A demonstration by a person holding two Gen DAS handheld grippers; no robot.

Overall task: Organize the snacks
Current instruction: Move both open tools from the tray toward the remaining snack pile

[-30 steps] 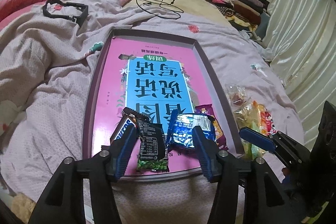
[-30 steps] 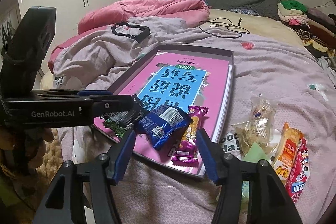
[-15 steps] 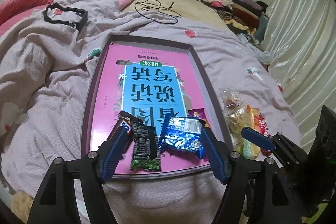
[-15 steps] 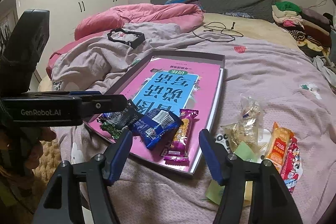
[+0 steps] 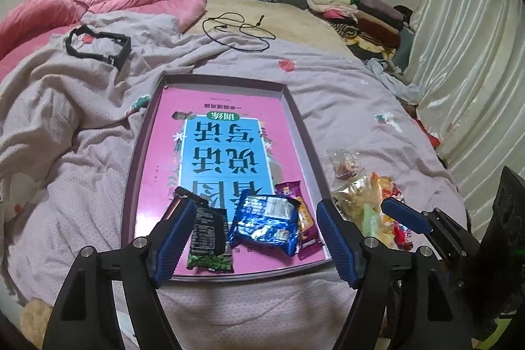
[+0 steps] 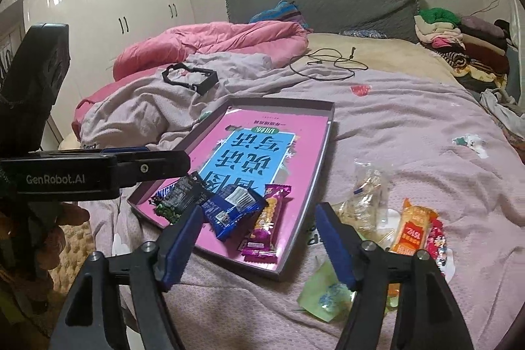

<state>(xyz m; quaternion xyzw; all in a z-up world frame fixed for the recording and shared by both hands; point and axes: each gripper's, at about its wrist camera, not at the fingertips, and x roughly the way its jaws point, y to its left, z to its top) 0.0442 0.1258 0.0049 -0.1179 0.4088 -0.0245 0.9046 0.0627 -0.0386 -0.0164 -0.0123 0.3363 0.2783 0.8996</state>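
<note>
Progress stands at roughly the midpoint, by my judgement. Four snacks lie inside the shallow tray on the bed, all bunched at its near end: a dark green-ended packet, a blue packet to its right, a purple bar just beside the blue one toward the right wall, and a dark bar largely hidden under the green-ended packet at the left. The packets overlap one another and are not set in any row; the far part of the tray is bare.

Outstanding items lie on the bedcover to the right of the tray, outside it: a clear bag, an orange packet, a red-and-white packet touching it, and a pale green wrapper nearest the camera.

Left gripper hangs above the near end of the tray; its fingers are spreading, with nothing pressed between them. Right gripper hangs over the near right corner of the tray, fingers likewise spreading and empty.

Remaining work, as judged: carry the loose pile into the tray and tidy the cluster.
</note>
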